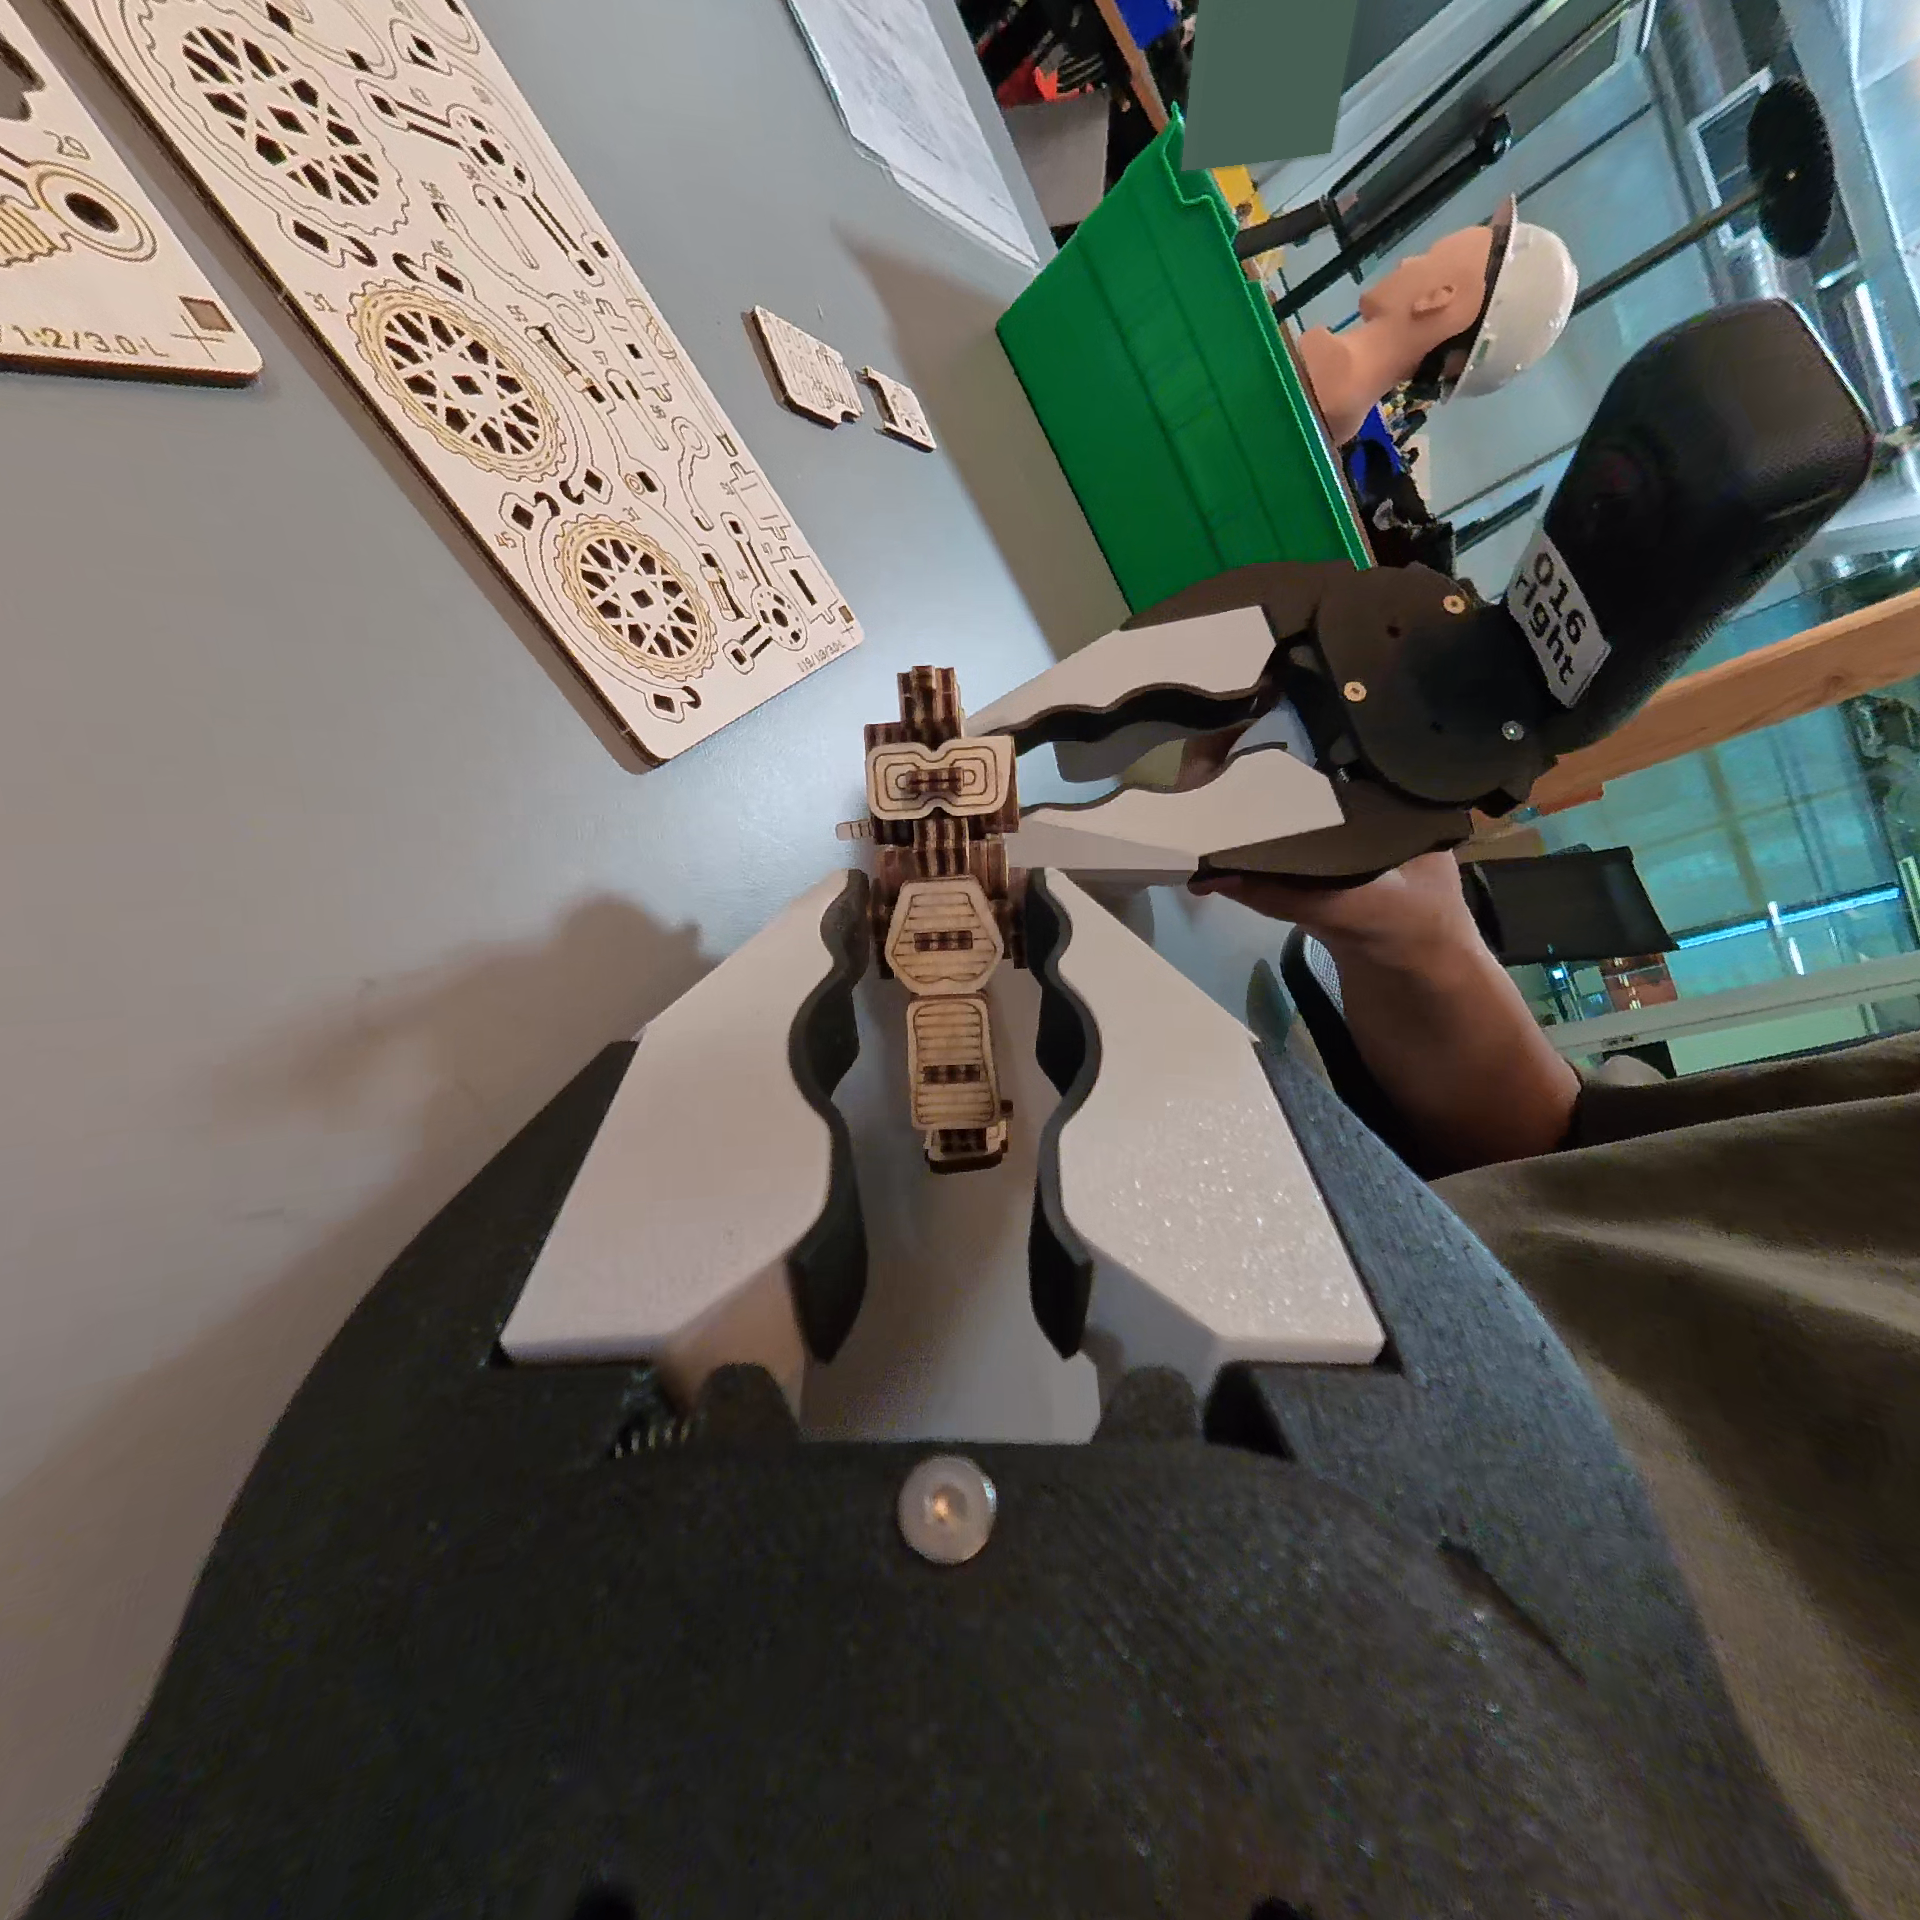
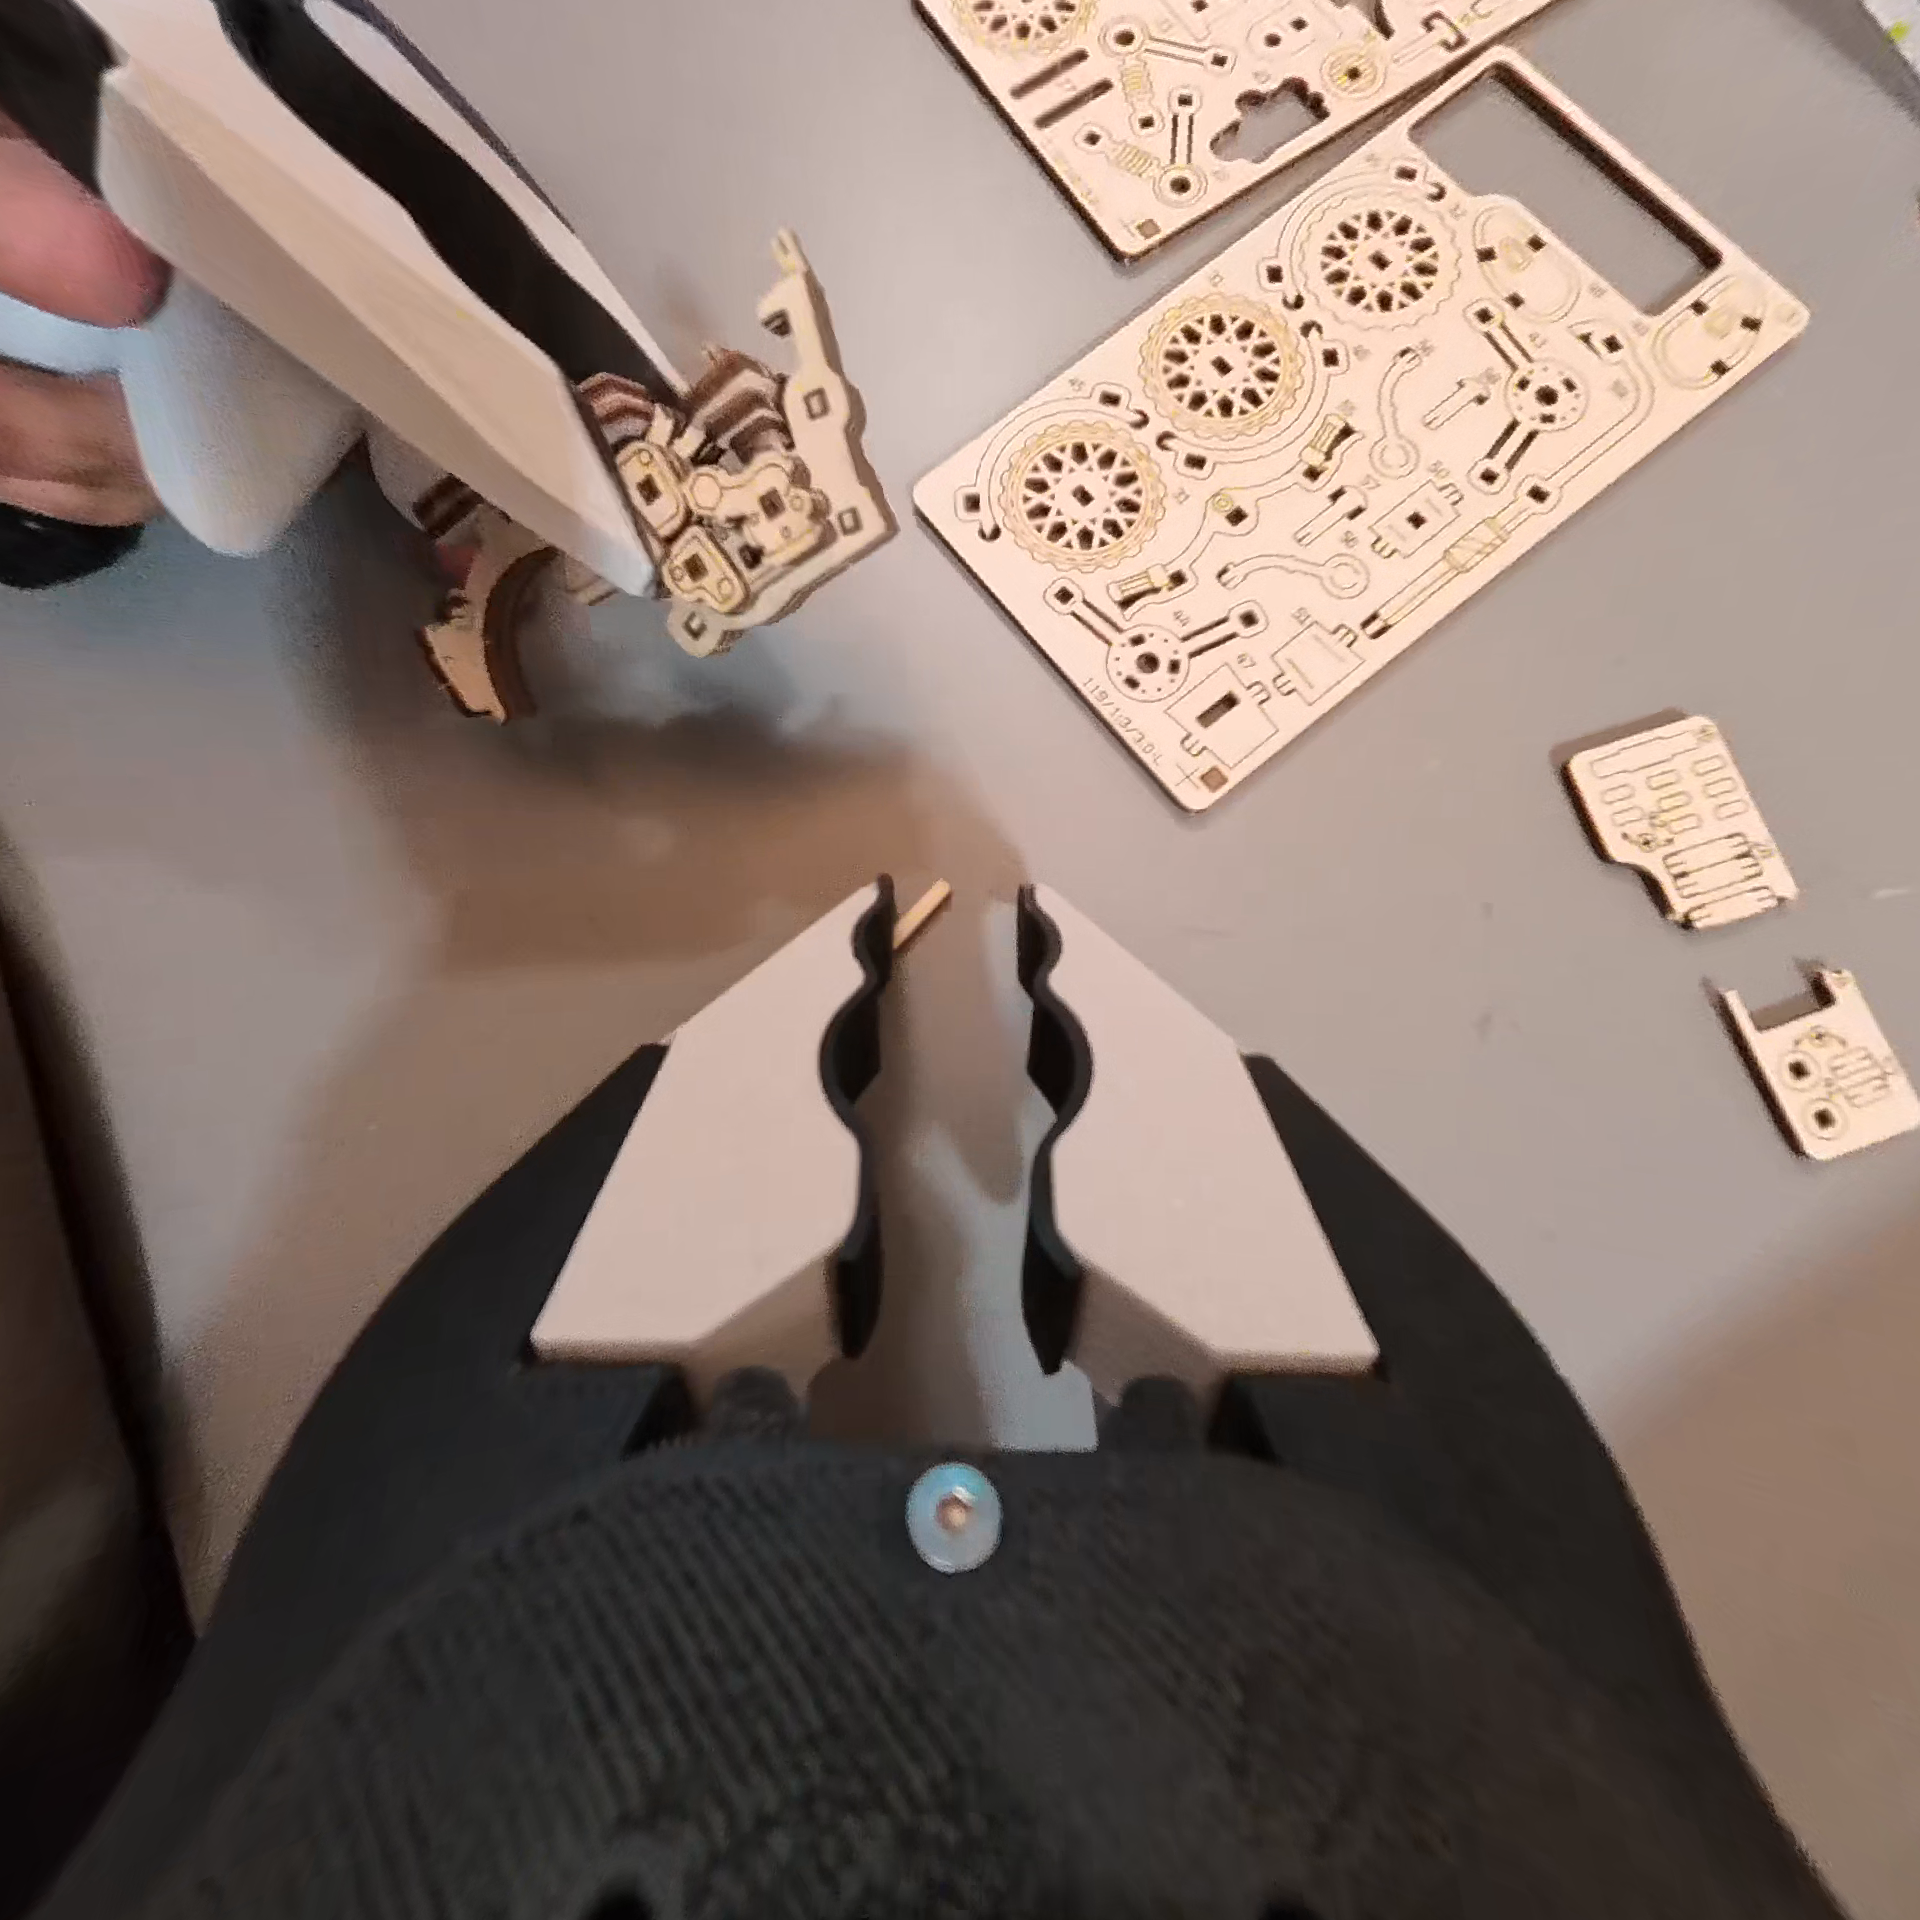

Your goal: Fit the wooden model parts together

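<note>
A partly built wooden model point(image 1: 945, 940) of stacked laser-cut layers is held above the grey table point(image 1: 260, 831). My left gripper point(image 1: 948, 883) is shut on its lower body. The model's upper part sticks out past the fingertips. My right gripper point(image 1: 1003, 774) comes in from the right with its jaws apart, its tips right beside the model's top plate. In the right wrist view the right gripper point(image 2: 951, 894) is open. A thin wooden stick point(image 2: 923, 914) shows by its left finger; I cannot tell if it touches the pad. The model point(image 2: 769, 499) and left gripper point(image 2: 644, 478) are at upper left.
Two wooden part sheets point(image 2: 1351, 468) point(image 2: 1195, 104) lie flat on the table, with two small loose wooden pieces point(image 2: 1678, 821) point(image 2: 1818, 1060) to their right. A green bin point(image 1: 1174, 364), a paper sheet point(image 1: 914, 104) and a mannequin head with a hard hat point(image 1: 1455, 301) stand beyond. Left tips to right tips: about 7 cm.
</note>
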A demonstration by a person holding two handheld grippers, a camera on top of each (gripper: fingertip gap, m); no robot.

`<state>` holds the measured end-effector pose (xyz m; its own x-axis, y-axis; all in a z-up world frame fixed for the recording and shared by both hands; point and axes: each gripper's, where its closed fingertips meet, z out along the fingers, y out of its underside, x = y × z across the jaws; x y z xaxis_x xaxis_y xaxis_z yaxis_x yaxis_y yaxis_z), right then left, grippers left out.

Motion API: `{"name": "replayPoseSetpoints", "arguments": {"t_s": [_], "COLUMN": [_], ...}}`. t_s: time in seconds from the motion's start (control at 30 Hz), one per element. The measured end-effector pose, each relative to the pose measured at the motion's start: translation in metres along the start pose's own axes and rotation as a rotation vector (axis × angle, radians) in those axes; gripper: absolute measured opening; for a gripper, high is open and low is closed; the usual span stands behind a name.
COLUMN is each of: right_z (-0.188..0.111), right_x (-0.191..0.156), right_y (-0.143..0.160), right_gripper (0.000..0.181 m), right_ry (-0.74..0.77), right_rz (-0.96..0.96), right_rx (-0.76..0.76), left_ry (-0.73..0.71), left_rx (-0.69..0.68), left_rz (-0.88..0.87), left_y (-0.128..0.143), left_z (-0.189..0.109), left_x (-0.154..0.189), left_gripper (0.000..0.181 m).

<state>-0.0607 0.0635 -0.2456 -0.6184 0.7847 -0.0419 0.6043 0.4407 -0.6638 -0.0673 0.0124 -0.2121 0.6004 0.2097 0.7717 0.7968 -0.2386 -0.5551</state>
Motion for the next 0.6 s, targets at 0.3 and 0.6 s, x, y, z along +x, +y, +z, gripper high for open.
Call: {"name": "replayPoseSetpoints", "arguments": {"t_s": [0.3, 0.6], "right_z": [0.002, -0.022], "right_x": [-0.008, -0.002], "right_y": [0.0, -0.014], "right_gripper": [0.0, 0.0], "right_ry": [-0.008, -0.04], "right_rz": [-0.03, 0.064], "right_rx": [-0.011, 0.135], "left_ry": [-0.038, -0.526], "left_rx": [-0.007, -0.341], "left_rz": [0.042, 0.611], "left_y": [0.001, 0.015], "left_z": [-0.001, -0.006], "left_x": [-0.001, -0.017], "left_gripper": [0.028, 0.029]}}
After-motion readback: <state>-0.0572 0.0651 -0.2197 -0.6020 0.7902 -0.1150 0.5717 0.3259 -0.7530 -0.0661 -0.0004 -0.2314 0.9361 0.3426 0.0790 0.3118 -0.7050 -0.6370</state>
